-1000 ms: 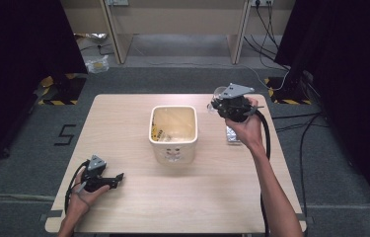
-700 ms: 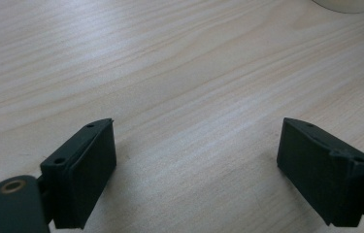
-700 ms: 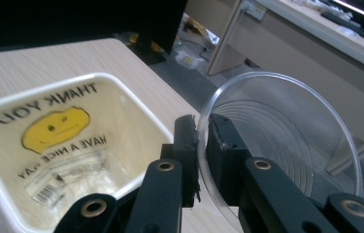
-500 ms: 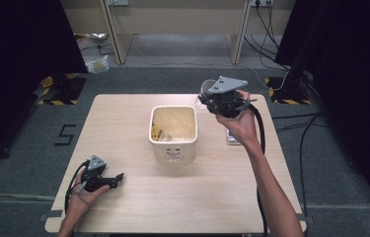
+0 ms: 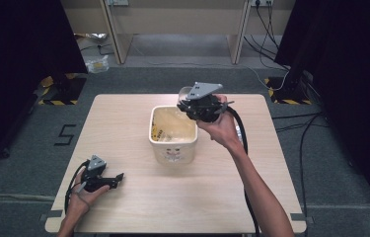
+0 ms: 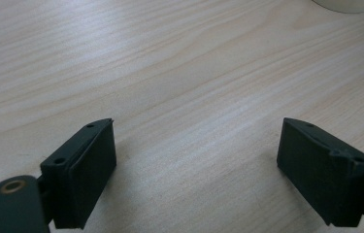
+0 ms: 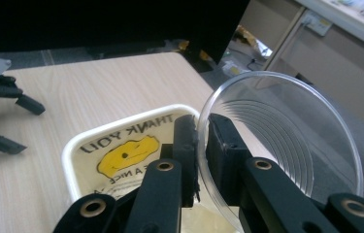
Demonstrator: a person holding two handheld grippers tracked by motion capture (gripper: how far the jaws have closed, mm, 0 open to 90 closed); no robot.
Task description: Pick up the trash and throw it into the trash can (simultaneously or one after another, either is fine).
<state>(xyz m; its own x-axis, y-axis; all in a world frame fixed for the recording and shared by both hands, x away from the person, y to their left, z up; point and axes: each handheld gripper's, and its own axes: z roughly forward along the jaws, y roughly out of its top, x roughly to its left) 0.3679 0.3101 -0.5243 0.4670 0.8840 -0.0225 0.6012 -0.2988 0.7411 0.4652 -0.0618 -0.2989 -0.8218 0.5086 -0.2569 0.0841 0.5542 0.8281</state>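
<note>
A white square tub (image 5: 174, 153) stands at the middle of the wooden table (image 5: 123, 123); inside it lies a bag printed with a yellow smiley and "THANK YOU" (image 7: 127, 145). My right gripper (image 5: 188, 104) hangs over the tub's far right corner, shut on the rim of a clear round plastic lid (image 7: 286, 131), which stands on edge between the jaws (image 7: 201, 131). In the high view the clear lid (image 5: 185, 93) pokes out to the gripper's left. My left gripper (image 5: 118, 178) rests on the table at the near left, jaws wide apart and empty (image 6: 196, 165), also seen far off (image 7: 26, 127).
The tub's base (image 6: 344, 4) shows at the top edge of the left gripper view. Beyond the table stand wooden desk legs (image 5: 116, 34), with cables on the grey floor (image 5: 281, 79). Black curtains (image 5: 19, 44) flank both sides.
My right hand has carried the clear lid leftward and slightly up, from beside the tub's right side to above its far right corner. The left gripper has not moved.
</note>
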